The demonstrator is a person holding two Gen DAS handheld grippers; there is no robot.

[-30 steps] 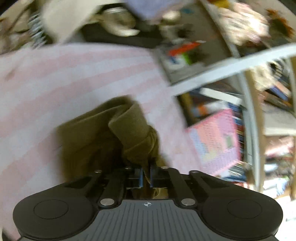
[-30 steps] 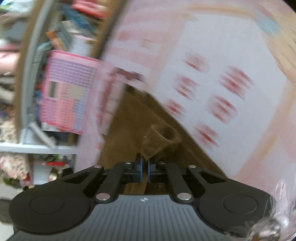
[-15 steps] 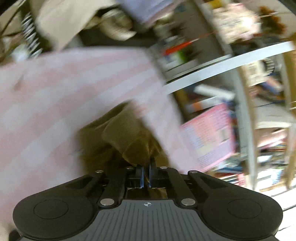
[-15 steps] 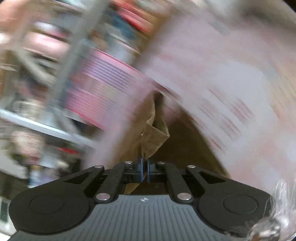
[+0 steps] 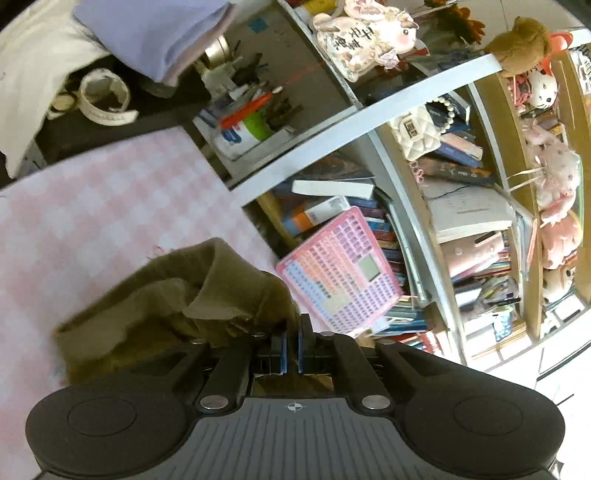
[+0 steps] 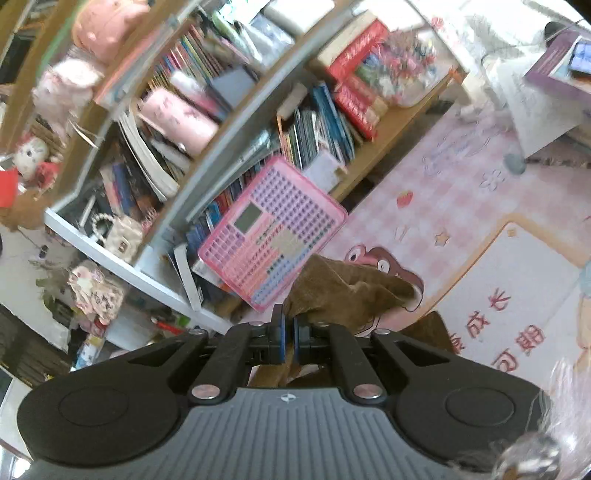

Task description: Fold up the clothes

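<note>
An olive-brown garment [image 5: 184, 306] hangs bunched over the pink checked mat [image 5: 92, 206] in the left wrist view. My left gripper [image 5: 291, 332] is shut on a fold of it, the cloth pinched between the blue pads. In the right wrist view the same olive-brown garment [image 6: 351, 291] rises in a crumpled peak from my right gripper [image 6: 288, 326], which is shut on another part of it. Below it lies the pink cartoon-print mat [image 6: 480, 206]. The lower part of the garment is hidden behind both gripper bodies.
A crowded bookshelf [image 6: 258, 122] with books, plush toys and a white frame [image 5: 388, 99] stands close ahead. A pink grid-patterned board [image 6: 269, 232] leans against its lower shelf. A black surface with a roll of tape [image 5: 105, 98] and folded lilac cloth [image 5: 159, 29] lies beyond the mat.
Both grippers have lifted with the garment still pinched. The right one rose most and rolled, so the bookshelf now fills its view instead of the mat.
</note>
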